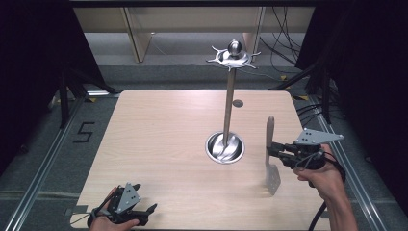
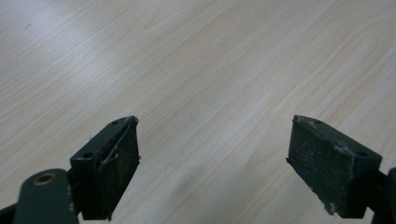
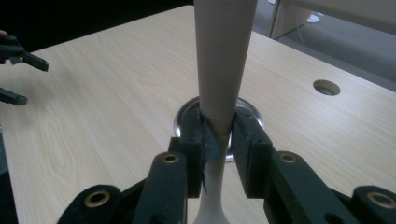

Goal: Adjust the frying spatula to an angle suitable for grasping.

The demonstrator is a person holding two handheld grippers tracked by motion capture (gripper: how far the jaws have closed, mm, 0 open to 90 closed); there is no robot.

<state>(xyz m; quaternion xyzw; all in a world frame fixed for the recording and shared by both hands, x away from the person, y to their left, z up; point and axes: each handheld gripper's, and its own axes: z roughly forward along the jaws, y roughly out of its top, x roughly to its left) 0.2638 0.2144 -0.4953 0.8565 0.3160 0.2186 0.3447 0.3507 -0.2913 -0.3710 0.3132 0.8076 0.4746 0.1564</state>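
Right gripper (image 1: pixel 268 148) clamps spatula (image 1: pixel 271 159); upright, handle up, blade down

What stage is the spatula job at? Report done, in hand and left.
Done: the right gripper has shut its fingers on the spatula, handle up, blade just above the table. In hand: carrying it beside the utensil stand. Left: probably hanging it on a top hook. The left gripper rests open.

Lab: black curtains (image 1: pixel 29 72), floor rails (image 1: pixel 45 163), loose cables (image 1: pixel 284 45).
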